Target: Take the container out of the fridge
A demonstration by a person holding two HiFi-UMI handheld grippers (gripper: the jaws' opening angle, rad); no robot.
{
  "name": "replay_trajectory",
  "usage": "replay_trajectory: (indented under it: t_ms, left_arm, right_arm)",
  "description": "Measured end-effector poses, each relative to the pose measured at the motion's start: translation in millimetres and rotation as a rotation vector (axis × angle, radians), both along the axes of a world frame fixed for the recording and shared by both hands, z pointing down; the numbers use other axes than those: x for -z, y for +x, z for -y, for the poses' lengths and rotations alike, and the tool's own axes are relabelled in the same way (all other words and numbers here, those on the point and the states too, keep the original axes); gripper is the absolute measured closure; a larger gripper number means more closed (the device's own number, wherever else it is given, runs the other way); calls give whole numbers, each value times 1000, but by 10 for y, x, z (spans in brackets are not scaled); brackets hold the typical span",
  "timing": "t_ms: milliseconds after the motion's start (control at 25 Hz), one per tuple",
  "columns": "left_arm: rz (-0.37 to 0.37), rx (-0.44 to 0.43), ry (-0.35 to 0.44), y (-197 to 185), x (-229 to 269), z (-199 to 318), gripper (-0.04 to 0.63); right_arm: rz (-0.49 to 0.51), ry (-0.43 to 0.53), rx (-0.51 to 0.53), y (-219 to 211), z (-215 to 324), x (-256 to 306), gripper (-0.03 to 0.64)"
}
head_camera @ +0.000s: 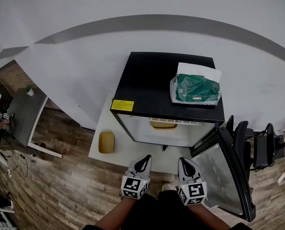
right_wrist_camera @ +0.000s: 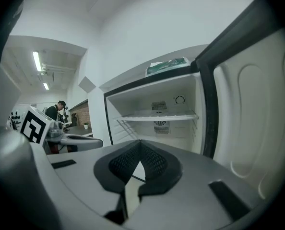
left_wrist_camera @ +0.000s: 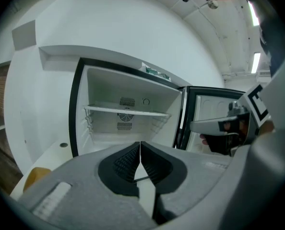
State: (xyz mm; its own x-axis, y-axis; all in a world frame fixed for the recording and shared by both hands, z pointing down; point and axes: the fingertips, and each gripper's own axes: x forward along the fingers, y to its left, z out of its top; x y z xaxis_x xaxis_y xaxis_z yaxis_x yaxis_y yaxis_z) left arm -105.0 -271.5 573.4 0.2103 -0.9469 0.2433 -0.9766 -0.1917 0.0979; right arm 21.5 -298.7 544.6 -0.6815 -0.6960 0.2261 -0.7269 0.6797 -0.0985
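The black mini fridge (head_camera: 152, 80) stands with its door (head_camera: 229, 171) swung open to the right. In the head view a yellow container (head_camera: 163, 125) shows just inside the top of the opening. Neither gripper view shows it: only a wire shelf (left_wrist_camera: 125, 111) and white walls appear. A second yellow container (head_camera: 106, 142) lies on the white platform left of the fridge, its corner (left_wrist_camera: 34, 176) also in the left gripper view. My left gripper (head_camera: 143, 160) (left_wrist_camera: 140, 145) and right gripper (head_camera: 187, 162) (right_wrist_camera: 139, 143) hang side by side before the opening, both shut and holding nothing.
A green bag on white paper (head_camera: 196, 89) rests on the fridge top. The white platform (head_camera: 133, 150) carries the fridge. A black chair (head_camera: 257, 145) stands behind the open door. A grey desk (head_camera: 25, 114) is at the left, and a person (right_wrist_camera: 56, 110) stands far off.
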Motion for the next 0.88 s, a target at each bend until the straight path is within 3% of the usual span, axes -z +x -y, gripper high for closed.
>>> replay_trajectory:
  t_ms: [120,280,520,680,880]
  left_arm:
    - [12,-40,-42,-56,-227,174,578]
    - [38,-81,-13,-231,-400,428,578]
    - [88,-138,-52,-345,-543,731,578]
    - [136,-225,-79,-284,-691,997,575]
    - [203,-332,-85,-84,-844,1321,463]
  right_arm:
    - [1,-7,-19,-13,12,-30,617]
    - [-8,-28,-61,-67,59,-117,617]
    - [-1,-31,-105,-184,98,-107,617]
    - [3,-14,-119,-296,130,-59,617]
    - [15,-19,-175,-220,226,-59,617]
